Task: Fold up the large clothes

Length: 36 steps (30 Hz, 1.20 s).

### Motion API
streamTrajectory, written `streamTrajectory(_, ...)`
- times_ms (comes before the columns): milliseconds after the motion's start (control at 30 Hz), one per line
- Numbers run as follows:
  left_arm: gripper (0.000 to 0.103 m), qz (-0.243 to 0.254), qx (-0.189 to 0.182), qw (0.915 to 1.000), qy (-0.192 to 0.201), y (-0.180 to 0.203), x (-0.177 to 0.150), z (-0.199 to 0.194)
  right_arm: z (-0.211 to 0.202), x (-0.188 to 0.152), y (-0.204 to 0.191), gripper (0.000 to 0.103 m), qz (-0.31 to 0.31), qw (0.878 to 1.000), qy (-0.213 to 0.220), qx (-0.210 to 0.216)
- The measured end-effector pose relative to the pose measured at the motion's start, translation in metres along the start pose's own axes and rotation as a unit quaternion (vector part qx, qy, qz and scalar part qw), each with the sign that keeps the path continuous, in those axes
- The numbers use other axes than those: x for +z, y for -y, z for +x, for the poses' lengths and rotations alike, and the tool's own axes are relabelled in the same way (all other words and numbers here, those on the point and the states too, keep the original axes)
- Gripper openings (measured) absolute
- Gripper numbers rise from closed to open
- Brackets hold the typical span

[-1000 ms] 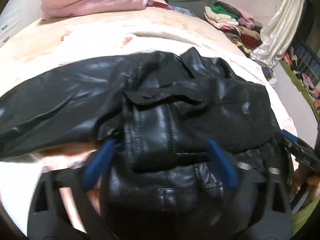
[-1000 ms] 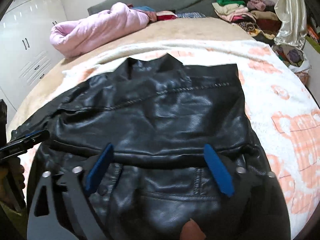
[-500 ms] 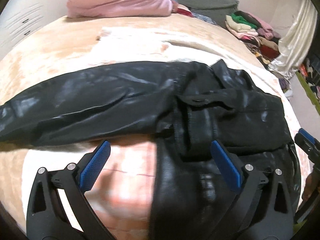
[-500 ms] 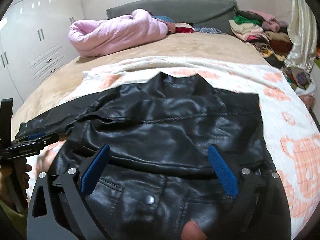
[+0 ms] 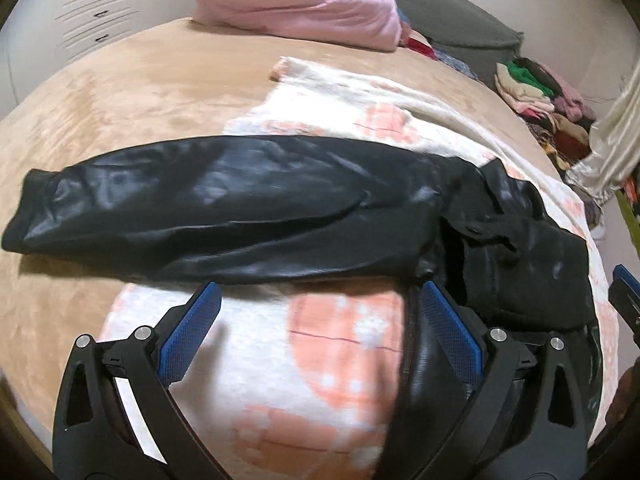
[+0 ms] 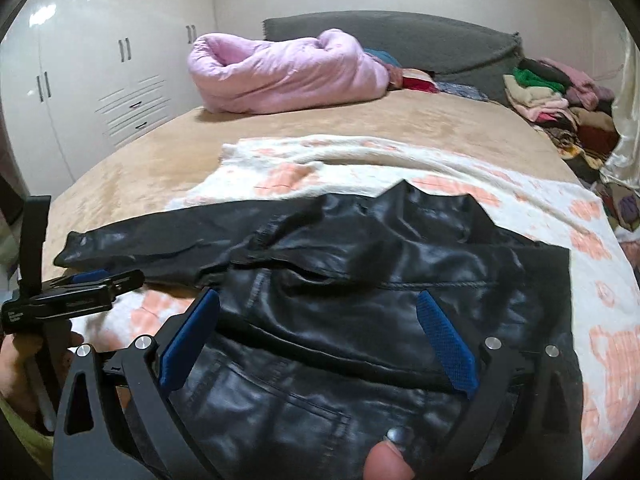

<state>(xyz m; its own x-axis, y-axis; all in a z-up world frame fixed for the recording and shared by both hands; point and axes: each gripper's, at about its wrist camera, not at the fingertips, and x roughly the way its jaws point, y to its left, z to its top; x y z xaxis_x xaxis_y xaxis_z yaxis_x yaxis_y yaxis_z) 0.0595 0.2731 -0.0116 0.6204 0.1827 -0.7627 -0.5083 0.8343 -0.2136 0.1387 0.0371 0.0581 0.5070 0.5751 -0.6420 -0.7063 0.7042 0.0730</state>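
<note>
A black leather jacket (image 6: 360, 300) lies on a white and orange patterned blanket (image 6: 600, 312) on the bed. Its left sleeve (image 5: 224, 208) stretches out flat to the left, the cuff resting on the tan bedcover. My left gripper (image 5: 318, 332) is open, hovering just near of the sleeve over the blanket, with nothing between its fingers. My right gripper (image 6: 320, 332) is open above the jacket's body, holding nothing. The left gripper (image 6: 96, 284) also shows at the left edge of the right wrist view, held in a hand (image 6: 24, 364).
A rolled pink duvet (image 6: 280, 72) lies at the head of the bed against a grey headboard (image 6: 400, 40). Stacked folded clothes (image 6: 556, 96) sit at the far right. White wardrobes (image 6: 80, 80) stand to the left. A fingertip (image 6: 386, 460) shows at the bottom edge.
My left gripper has moved left, off the jacket's body to the outstretched sleeve. My right gripper has drawn back and risen a little, staying open over the jacket.
</note>
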Motion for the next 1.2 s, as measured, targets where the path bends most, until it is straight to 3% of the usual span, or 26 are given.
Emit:
streamTrajectory(633, 0.094, -0.113, 0.052, 0.9919, 0.028, -0.089, 0.008, -0.008, 0.032, 0.017, -0.081, 0.098, -0.062, 0.997, -0.012, 0.041)
streamTrajectory(1000, 0.094, -0.203, 0.071, 0.9758, 0.042, -0.141, 0.004, -0.004, 0.048, 0.02, -0.122, 0.099, -0.1, 0.993, -0.017, 0.065)
streamTrajectory(1200, 0.094, -0.25, 0.069, 0.9651, 0.036, -0.168, 0.003, 0.009, 0.055, 0.016, -0.115, 0.098, -0.085, 0.994, -0.025, 0.063)
